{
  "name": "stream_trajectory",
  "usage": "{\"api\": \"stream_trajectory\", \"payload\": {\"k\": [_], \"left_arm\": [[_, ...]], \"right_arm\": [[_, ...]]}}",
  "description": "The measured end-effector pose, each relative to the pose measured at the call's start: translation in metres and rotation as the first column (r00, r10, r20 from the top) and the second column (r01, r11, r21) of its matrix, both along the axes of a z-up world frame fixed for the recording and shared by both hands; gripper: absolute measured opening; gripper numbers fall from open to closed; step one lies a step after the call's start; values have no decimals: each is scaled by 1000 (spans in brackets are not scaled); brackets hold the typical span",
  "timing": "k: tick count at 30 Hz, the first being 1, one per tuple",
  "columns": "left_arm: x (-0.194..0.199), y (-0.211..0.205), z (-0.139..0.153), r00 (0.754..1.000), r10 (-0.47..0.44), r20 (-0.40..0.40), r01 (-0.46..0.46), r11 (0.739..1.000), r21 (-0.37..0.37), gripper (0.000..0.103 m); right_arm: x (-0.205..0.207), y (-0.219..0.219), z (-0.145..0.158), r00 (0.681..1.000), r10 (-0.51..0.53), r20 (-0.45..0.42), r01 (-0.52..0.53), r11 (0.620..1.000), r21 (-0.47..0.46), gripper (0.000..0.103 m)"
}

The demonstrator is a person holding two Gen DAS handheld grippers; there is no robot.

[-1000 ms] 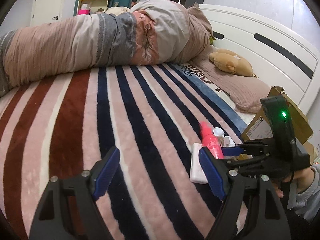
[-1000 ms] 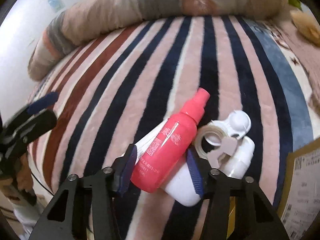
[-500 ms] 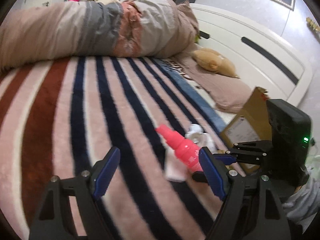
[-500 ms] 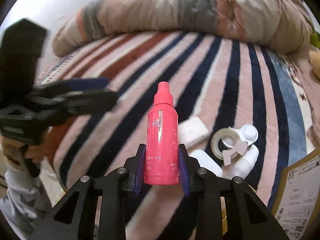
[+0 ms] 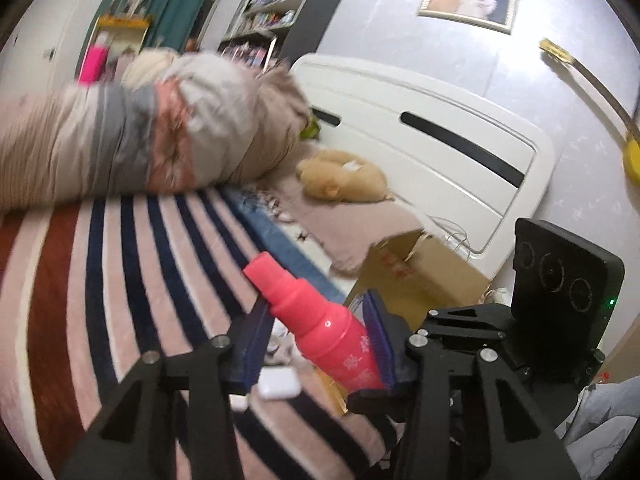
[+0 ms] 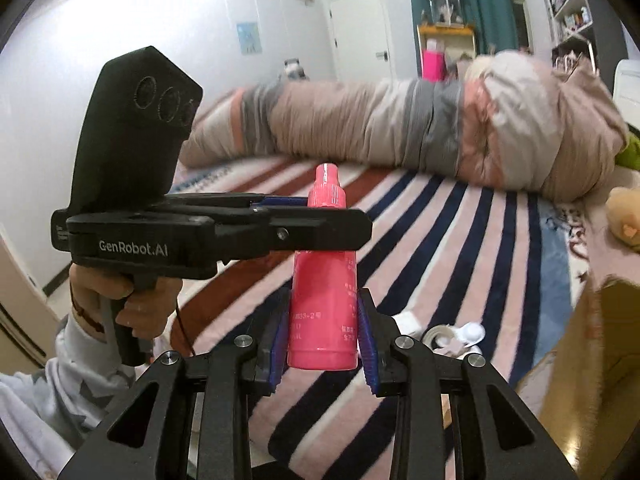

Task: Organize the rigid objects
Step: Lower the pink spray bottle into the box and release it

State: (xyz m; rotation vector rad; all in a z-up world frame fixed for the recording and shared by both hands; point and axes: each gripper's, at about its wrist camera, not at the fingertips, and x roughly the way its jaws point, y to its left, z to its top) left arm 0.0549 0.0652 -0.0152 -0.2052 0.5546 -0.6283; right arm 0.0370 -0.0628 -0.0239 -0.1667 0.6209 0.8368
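Right wrist view: right claw point(image 6: 322, 346) and left claw point(image 6: 320, 216) both clamp the pink spray bottle point(image 6: 325, 308); opposed pulling risks dropping it at 6 o'clock.

A glossy pink plastic bottle point(image 6: 325, 304) sits between matt black plastic hand-held gripper point(image 6: 323, 342) arms with ribbed blue pads point(image 6: 366, 354) and bright metal screws. Below lies a plush, fuzzy striped blanket point(image 6: 460, 240), beside a dull brown cardboard box point(image 5: 416, 276).
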Motion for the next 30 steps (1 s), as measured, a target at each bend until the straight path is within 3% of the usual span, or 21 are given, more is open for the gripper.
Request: {"api": "stream_trajectory", "payload": {"k": [4,7,13,19,27,28,30], "left_arm": [[-15,-37,35,997,-12,79,8,999,50,36],[-17,-75,59,991,-71,114,62,995,80,33],[-8,-159,76,977,-172,128,149,974,170,31],[17,-226,56,966,-254,41,238,943,233,31],[48,-282,10,943,-308,-126,332,902,275,31],[51,-287,5,939,-312,-147,342,894,288,33],[52,-294,-2,930,-322,-177,364,876,317,49]], "right_arm": [[-10,-33,20,999,-18,34,17,999,42,27],[-16,-63,33,994,-67,86,61,996,64,27],[-11,-141,47,980,-177,94,165,978,126,27],[4,-189,29,964,-263,29,260,963,74,27],[27,-225,-12,926,-372,-62,366,926,-91,27],[29,-227,-16,920,-386,-64,378,919,-110,27],[30,-231,-22,911,-408,-61,397,906,-146,27]]}}
